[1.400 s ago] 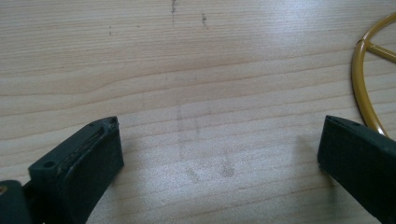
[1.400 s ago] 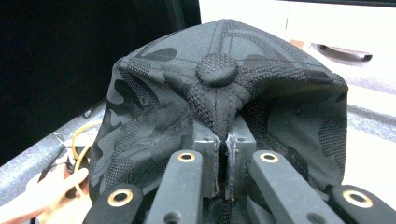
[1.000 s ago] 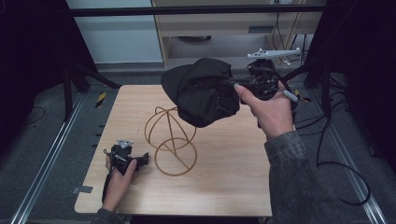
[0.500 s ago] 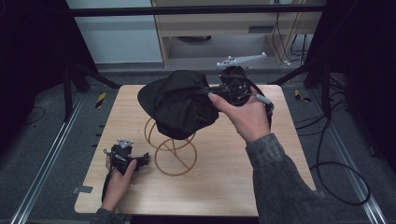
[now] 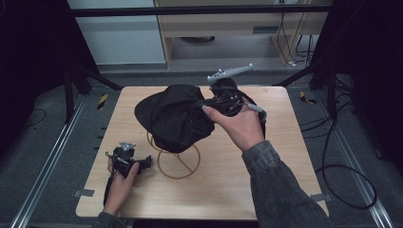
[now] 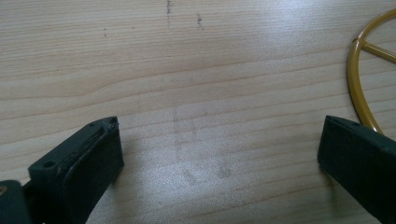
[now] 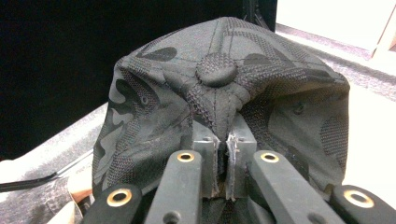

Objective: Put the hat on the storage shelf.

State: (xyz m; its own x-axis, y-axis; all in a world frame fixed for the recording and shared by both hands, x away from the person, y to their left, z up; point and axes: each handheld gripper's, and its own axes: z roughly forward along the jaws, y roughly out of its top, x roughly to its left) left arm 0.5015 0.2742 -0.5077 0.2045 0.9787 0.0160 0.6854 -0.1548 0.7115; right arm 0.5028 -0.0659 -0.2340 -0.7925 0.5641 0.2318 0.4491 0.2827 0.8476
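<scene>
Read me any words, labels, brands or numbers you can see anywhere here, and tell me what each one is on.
None can be read.
Cap: camouflage pattern and top button, no lettering in view.
Table: faint dark scuffs, not writing.
Wire stand: no label.
Floor tape: yellow-black stripes, no text.

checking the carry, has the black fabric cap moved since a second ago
Yes. The black fabric cap, pinched in the right gripper, has shifted left and down, from beside the gold wire stand to over its top.
</scene>
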